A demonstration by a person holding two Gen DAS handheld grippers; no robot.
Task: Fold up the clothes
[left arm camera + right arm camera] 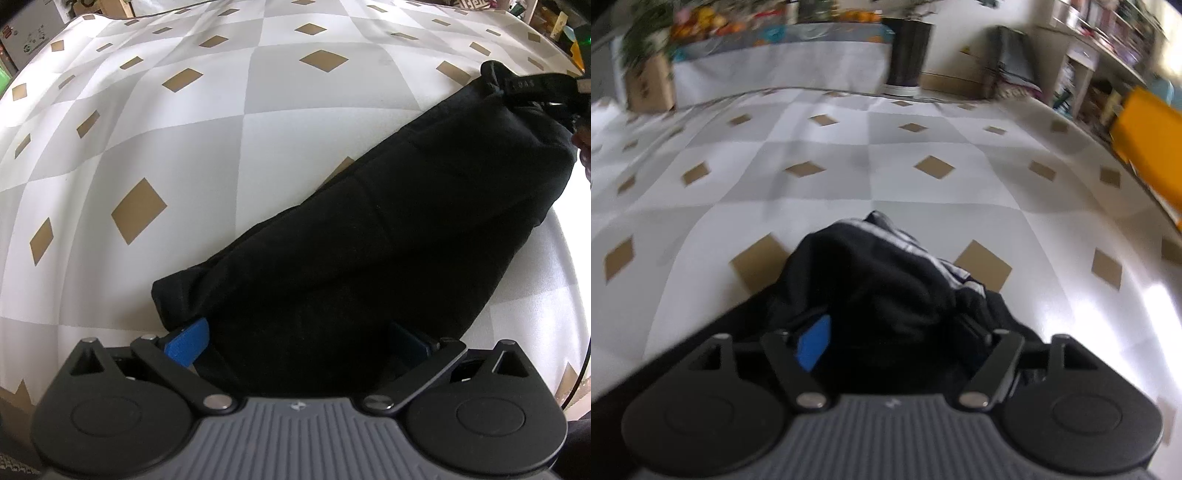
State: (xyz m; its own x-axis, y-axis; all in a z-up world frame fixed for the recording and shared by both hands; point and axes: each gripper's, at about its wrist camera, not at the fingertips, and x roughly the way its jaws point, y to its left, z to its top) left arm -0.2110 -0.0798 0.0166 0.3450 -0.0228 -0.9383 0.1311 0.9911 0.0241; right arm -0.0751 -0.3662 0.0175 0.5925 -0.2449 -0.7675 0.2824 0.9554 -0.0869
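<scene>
The black garment (388, 236) lies on the checked cloth (147, 110) w/ gold diamonds, bunched into a long dark roll. It runs slantwise in the left cam, from the near end by the left gripper (295, 343) up & away to the far right, where the right gripper (580, 99) shows at the pic's edge. So its long axis goes gripper to gripper.

Left jaws: spread wide, one blue pad (188, 343) on each side of the cloth's near end. They wrap round it, but I can't tell if they pinch it. Right gripper (905, 347), seen in its own cam: same thing, pads apart w/ a fat bundle between them. Cloth hides the grip, so can't tell. A white-striped bit (916, 251) pokes out on top there.

What could go wrong, I think:
- Cloth is thick & lumpy, so it may slip out if the pads only hug it.
- Pull the two ends unevenly & the roll twists, so the fold comes out crooked.
- Right cam is blurry, so that hand looks to be moving fast; a quick tug could drag the checked cloth too.
</scene>
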